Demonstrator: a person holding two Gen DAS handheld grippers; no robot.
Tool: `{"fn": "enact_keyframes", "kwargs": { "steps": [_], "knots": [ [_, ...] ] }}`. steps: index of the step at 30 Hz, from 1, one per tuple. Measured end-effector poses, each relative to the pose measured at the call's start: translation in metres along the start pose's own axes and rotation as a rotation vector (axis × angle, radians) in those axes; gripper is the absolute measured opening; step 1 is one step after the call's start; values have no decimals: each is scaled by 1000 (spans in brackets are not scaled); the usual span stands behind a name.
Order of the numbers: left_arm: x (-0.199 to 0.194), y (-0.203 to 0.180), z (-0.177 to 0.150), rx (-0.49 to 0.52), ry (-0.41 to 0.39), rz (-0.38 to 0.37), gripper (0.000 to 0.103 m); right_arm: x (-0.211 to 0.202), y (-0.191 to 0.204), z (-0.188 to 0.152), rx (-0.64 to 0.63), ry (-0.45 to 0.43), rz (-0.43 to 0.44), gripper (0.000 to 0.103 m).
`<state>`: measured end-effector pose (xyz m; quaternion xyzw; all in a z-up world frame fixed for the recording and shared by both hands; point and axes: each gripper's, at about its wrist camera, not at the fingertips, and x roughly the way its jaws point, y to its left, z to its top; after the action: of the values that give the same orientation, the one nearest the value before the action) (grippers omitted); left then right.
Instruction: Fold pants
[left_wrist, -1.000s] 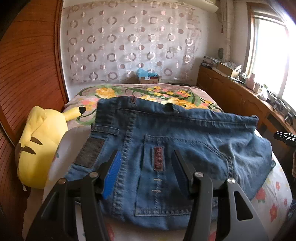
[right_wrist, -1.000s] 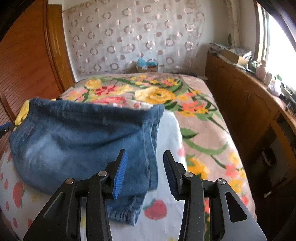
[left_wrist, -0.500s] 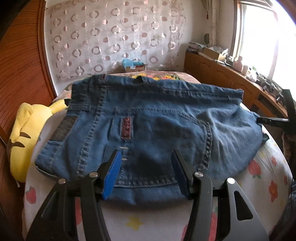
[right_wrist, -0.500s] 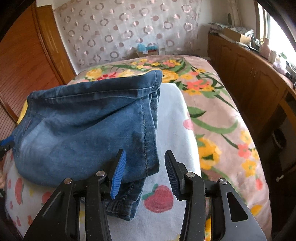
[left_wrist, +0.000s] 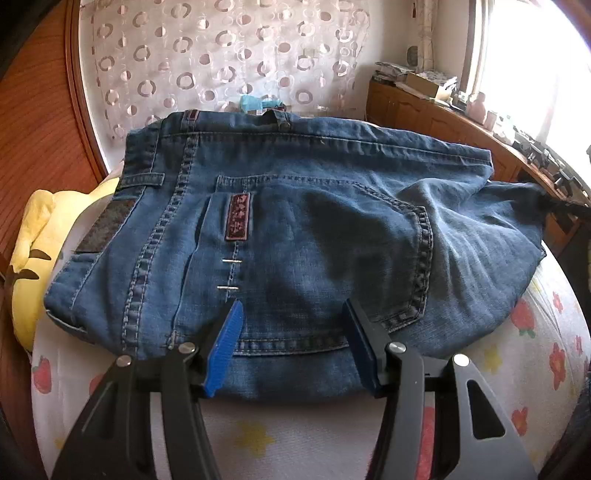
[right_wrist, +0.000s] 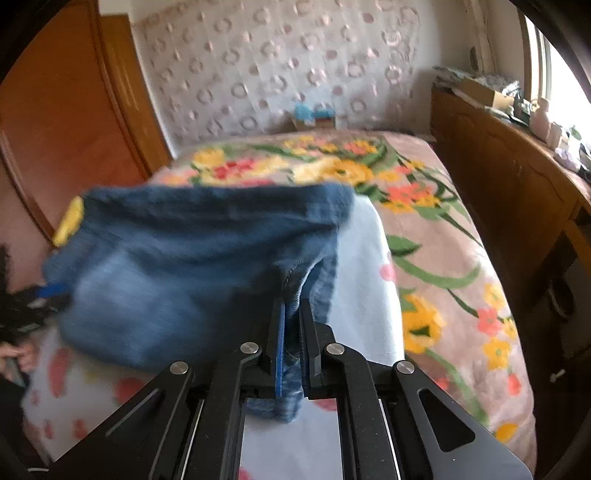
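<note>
Right gripper (right_wrist: 291, 332) now clamped, seemingly, on jeans (right_wrist: 192, 266) edge.

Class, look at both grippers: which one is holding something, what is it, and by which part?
The right gripper is shut on the jeans, pinching the edge at their near right corner. The left gripper is open over the jeans, holding nothing.

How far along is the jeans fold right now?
Done: the jeans lie already doubled into a short bundle on the bed. In hand: the right gripper has clamped their edge; the left gripper is open over the near hem. Left: the left's grasp and the next fold.
</note>
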<state>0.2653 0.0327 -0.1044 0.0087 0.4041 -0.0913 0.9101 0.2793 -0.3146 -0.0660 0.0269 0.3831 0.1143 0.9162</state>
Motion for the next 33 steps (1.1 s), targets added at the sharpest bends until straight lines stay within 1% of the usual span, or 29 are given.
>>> {"fn": "enact_keyframes", "kwargs": {
  "steps": [2, 4, 8, 10, 14, 15, 16, 18, 25, 29, 31, 33],
  "knots": [
    [1, 0, -1, 1, 1, 1, 55, -15, 5, 0, 3, -23, 14, 4],
    [2, -1, -1, 3, 10, 2, 55, -18, 10, -3, 3, -12, 28, 4],
    [4, 1, -1, -4, 23, -6, 55, -9, 17, -17, -4, 37, 13, 4],
    [4, 1, 0, -4, 26, -7, 55, 0, 14, -24, 13, 61, 9, 4],
    [4, -3, 1, 21, 35, 10, 57, 9, 9, -35, 42, 83, -16, 4],
    [5, -5, 1, 31, 38, 17, 57, 10, 9, -37, 47, 84, -24, 8],
    [5, -5, 1, 38, 41, 23, 57, 12, 8, -39, 52, 87, -38, 21],
    [4, -7, 1, 45, 43, 30, 57, 12, 6, -42, 69, 89, -47, 39],
    [5, -7, 2, 40, 42, 24, 57, 19, 5, -55, 85, 130, -40, 42],
    [4, -6, 2, 33, 40, 18, 57, 19, 8, -57, 88, 121, -38, 43],
    [2, -3, 2, 26, 41, 6, 57, 20, 11, -57, 71, 117, -53, 44],
    [-4, 3, 2, 10, 35, -22, 57, 21, 15, -58, 53, 111, -71, 44]
  ]
}}
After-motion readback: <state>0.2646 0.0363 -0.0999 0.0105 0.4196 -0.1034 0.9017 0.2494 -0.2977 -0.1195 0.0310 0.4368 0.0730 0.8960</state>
